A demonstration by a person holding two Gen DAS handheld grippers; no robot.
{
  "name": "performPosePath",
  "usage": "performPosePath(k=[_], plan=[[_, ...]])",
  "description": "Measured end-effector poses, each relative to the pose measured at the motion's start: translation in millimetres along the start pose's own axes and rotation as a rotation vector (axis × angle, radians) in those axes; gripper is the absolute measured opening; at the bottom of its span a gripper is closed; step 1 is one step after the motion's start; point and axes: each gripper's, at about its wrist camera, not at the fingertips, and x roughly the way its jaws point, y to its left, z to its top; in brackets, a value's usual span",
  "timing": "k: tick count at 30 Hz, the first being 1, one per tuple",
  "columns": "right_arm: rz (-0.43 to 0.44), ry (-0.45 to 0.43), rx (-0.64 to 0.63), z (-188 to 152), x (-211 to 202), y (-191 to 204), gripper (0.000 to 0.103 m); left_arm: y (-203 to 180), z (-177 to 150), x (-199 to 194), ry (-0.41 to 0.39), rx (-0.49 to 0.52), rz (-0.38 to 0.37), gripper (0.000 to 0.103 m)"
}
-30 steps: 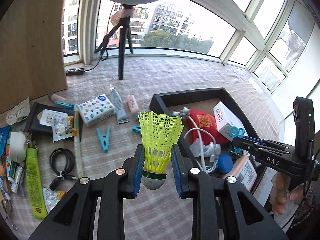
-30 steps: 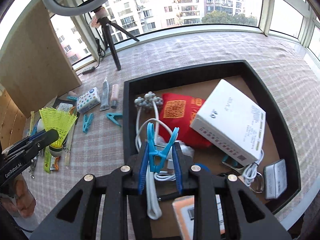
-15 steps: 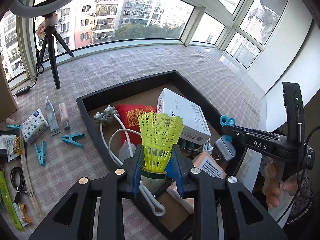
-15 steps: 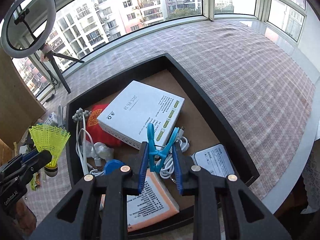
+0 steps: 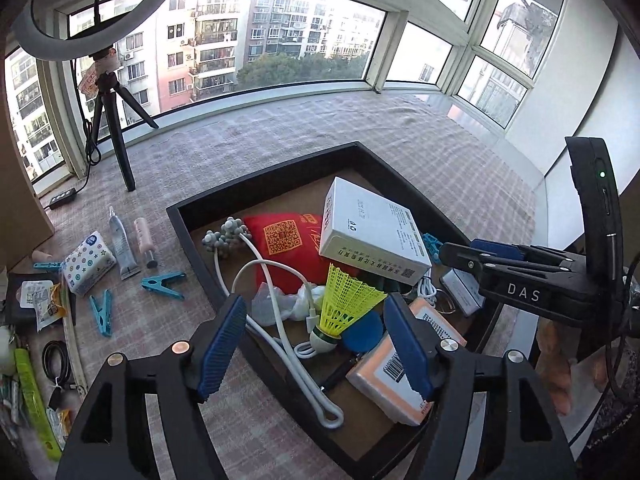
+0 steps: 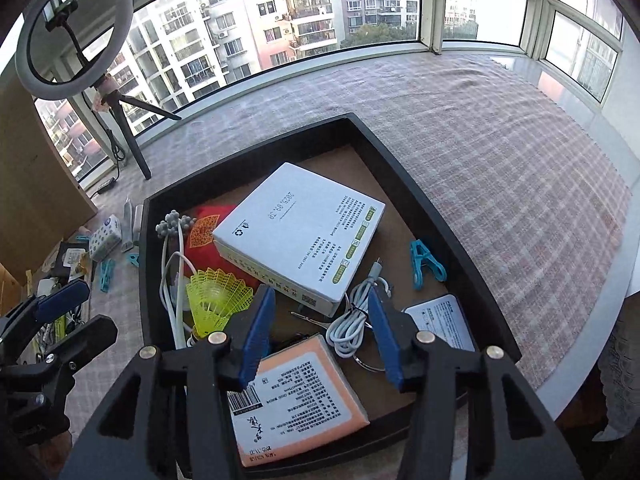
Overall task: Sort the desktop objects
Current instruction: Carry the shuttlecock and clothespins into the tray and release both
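A yellow shuttlecock [image 5: 344, 304] lies tilted in the black tray [image 5: 256, 196], its cork on a white cable. My left gripper [image 5: 316, 340] hovers over it with jaws opening and both pads clear of it. In the right wrist view the shuttlecock [image 6: 216, 292] lies at the tray's [image 6: 248, 152] left side, and a blue clothespin [image 6: 426, 264] lies loose on the tray floor at the right. My right gripper [image 6: 320, 332] is above the tray, its jaws opening with nothing between them.
The tray also holds a white box [image 5: 372, 236], a red pouch [image 5: 288, 236], white cables and an orange packet [image 5: 400, 372]. Left of it on the checked cloth lie blue clothespins [image 5: 164, 280], tubes and a tissue pack [image 5: 86, 262]. A ring-light tripod [image 5: 116, 132] stands behind.
Both grippers moved right over the tray, then opened. The shuttlecock dropped from the left jaws into the tray. The blue clothespin left the right jaws and now lies in the tray.
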Motion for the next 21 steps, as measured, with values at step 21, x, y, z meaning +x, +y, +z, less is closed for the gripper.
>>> performPosePath(k=[21], plan=[[0.165,-0.063,-0.213,-14.2,8.6,87.8,0.051,113.7,-61.5,-33.5,0.020,-0.223,0.186,0.062]])
